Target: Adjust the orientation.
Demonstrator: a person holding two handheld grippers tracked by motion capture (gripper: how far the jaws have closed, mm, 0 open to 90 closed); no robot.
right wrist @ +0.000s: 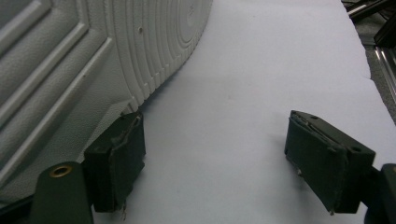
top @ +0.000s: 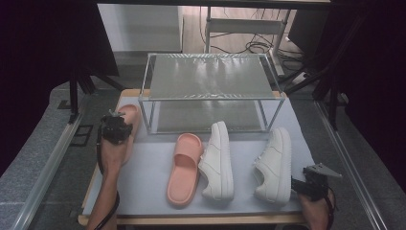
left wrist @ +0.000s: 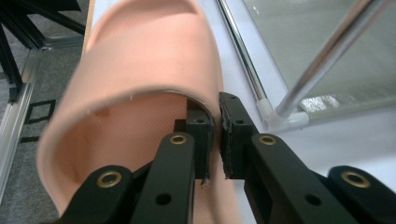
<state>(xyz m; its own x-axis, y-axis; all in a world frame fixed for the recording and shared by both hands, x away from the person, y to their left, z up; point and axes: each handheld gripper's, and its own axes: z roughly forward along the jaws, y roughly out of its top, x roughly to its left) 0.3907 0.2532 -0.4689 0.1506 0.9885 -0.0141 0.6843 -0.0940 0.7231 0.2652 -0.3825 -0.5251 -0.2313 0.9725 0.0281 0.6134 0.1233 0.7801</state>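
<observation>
A: Left gripper view: a pink slide sandal (left wrist: 140, 70) lies just ahead of the camera. The left claw (left wrist: 215, 135) pinches the edge of the sandal's strap, one black pad inside the strap and one outside, almost closed on the thin rubber.

B: Where does that sandal sit on the counter?

A: High view puts it at the counter's (top: 148, 167) far left edge, beside the front left leg of a low metal rack (top: 208, 88) with two mesh shelves. Its partner sandal (top: 184, 167) lies mid-counter, touching a white sneaker (top: 218, 160); a second white sneaker (top: 275, 165) lies further right.

B: How should the lift go?

A: My judgement: the grip is only on the strap's rim, so a slow, straight lift suits it, with the sole kept level so the sandal does not swing or slip, and clear of the rack's leg.

B: And the hands?

A: The left forearm (top: 110, 167) reaches forward along the counter's left edge, claw pointing away from the person. The right claw (right wrist: 212, 161) rests low near the counter's front right corner, wide open and empty, one pad just beside the second sneaker's ridged sole.
</observation>
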